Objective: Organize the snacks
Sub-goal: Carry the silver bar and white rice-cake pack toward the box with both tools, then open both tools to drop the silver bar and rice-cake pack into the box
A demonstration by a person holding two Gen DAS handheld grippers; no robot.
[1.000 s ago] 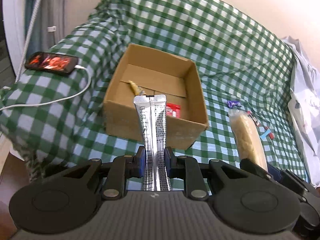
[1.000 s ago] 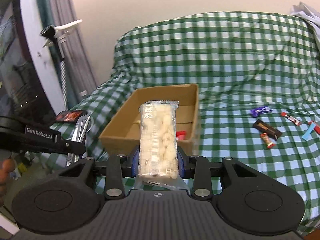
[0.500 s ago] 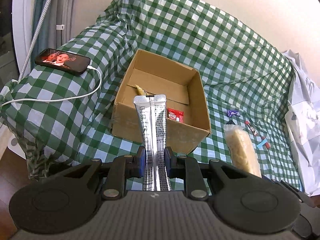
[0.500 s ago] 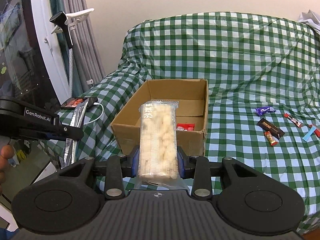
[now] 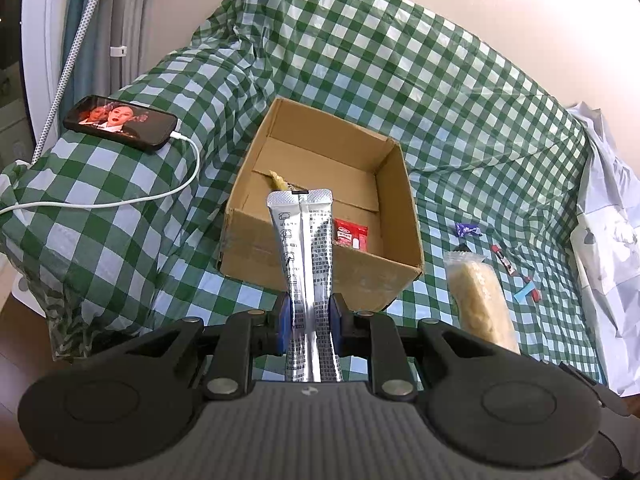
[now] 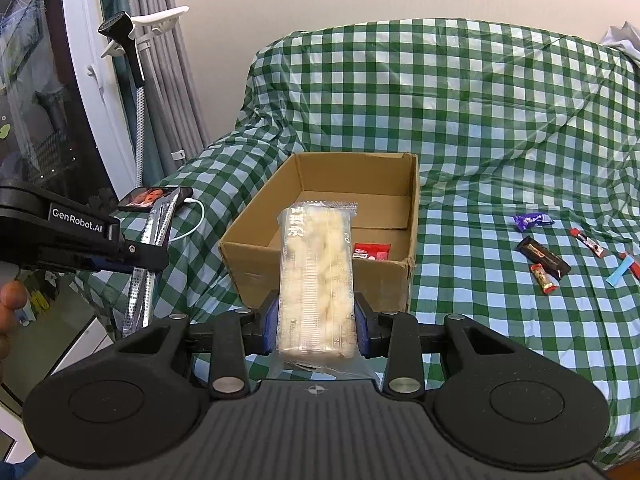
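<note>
Your left hand-held gripper [image 5: 307, 316] is clamped on a pair of silver stick sachets [image 5: 306, 264], which stand up in the middle of the left wrist view with their sealed tops in front of the cardboard box [image 5: 320, 264]. Your right hand-held gripper [image 6: 315, 320] is closed on a clear pack of pale puffed snack [image 6: 318, 276], held upright at the centre of the right wrist view, its top edge overlapping the box opening.

The open box sits on a sofa draped in a green-and-white checked cover [image 6: 480, 120]. Inside it, at lower right of the opening, lies a small red packet [image 6: 371, 251]; a yellowish wrapper [image 5: 279, 181] pokes up near the left inner wall.

At the right of the right wrist view, several small snacks lie loose on the cover: a purple wrapper [image 6: 532, 221], a dark bar [image 6: 542, 257], a red bar [image 6: 543, 279] just beside it, another red bar [image 6: 587, 237] and a blue stick [image 6: 621, 273].

At upper left of the left wrist view, a phone [image 5: 120, 122] with a lit screen rests on the sofa arm, a white cable [image 5: 120, 200] plugged into it.
</note>
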